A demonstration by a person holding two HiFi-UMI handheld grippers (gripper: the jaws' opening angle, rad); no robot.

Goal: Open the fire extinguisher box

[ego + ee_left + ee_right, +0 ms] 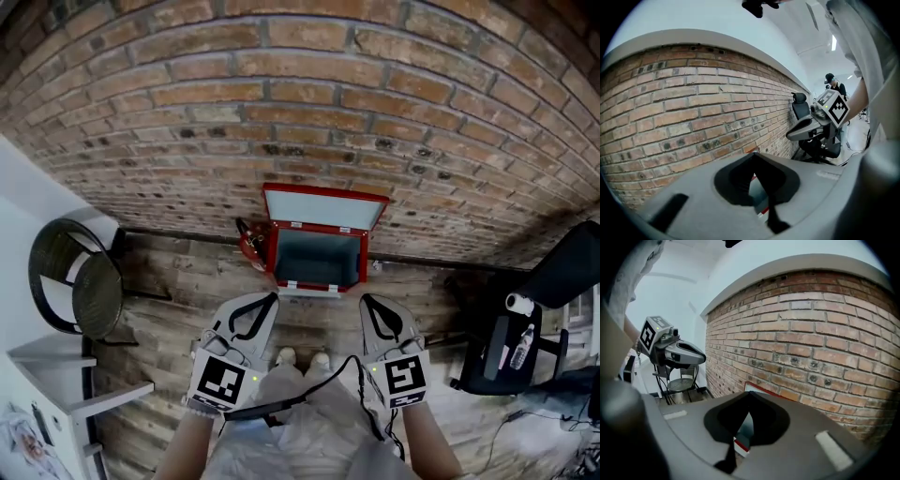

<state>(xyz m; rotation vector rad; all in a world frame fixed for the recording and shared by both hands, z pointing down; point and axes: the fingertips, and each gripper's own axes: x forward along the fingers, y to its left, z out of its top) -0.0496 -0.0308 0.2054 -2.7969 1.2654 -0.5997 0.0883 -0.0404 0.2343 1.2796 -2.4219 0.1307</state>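
Observation:
The red fire extinguisher box [362,262] stands on the wooden floor against the brick wall, its lid [323,208] swung up and the dark inside showing. A red extinguisher [251,242] lies by its left side. My left gripper [272,298] and right gripper [367,300] hang side by side well above the floor, nearer me than the box, both shut and holding nothing. In the left gripper view the jaws meet at the tip [754,154], and the right gripper [790,136] shows beside them. The right gripper view shows its jaws [749,393] joined, with the box edge [740,444] below.
A round black chair [75,281] stands at the left beside a white shelf [56,375]. A black office chair [534,319] stands at the right. My shoes [300,358] are just in front of the box. A person [832,82] stands far off.

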